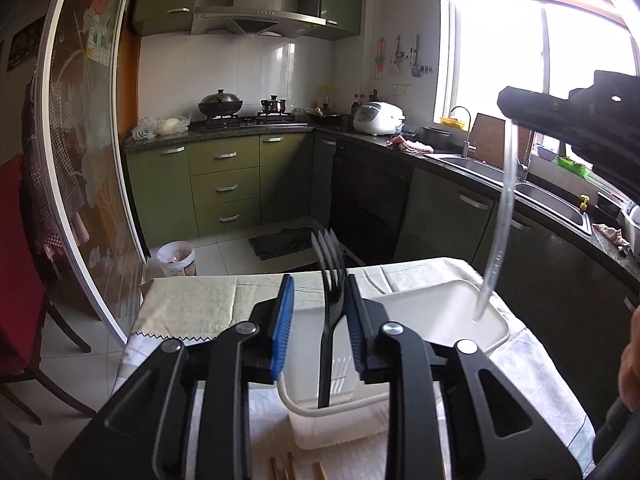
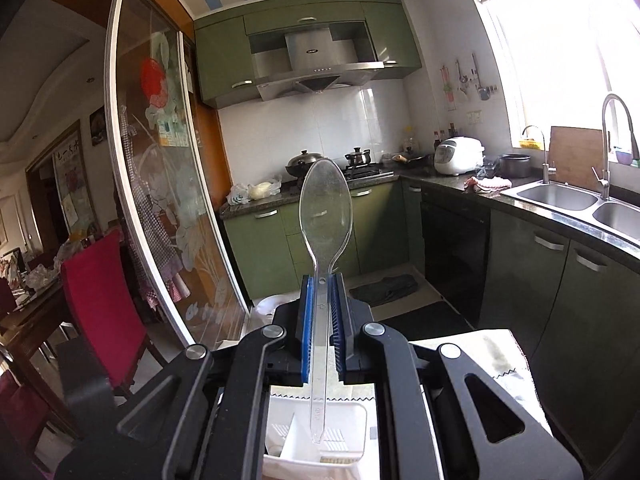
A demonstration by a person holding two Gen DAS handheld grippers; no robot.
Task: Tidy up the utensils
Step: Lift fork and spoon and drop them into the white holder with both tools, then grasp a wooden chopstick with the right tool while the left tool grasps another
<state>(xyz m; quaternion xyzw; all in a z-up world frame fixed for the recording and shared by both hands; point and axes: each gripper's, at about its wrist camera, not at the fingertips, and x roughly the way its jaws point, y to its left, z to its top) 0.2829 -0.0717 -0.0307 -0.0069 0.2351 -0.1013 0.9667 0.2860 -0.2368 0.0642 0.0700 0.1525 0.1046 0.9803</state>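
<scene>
Green kitchen behind, cloth-covered worktop [image 1: 192,304] below. Left hand-held gripper [image 1: 318,300] open around upright black fork [image 1: 330,300] standing in basket [image 1: 340,412]; right hand-held gripper [image 2: 321,300] clamping clear spoon [image 2: 325,216], handle down over basket.

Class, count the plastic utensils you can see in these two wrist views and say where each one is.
2. The black fork stands upright in the white holder, between the left gripper's open jaws. The clear spoon is clamped upright in the right gripper, bowl up. Others may be hidden.
</scene>
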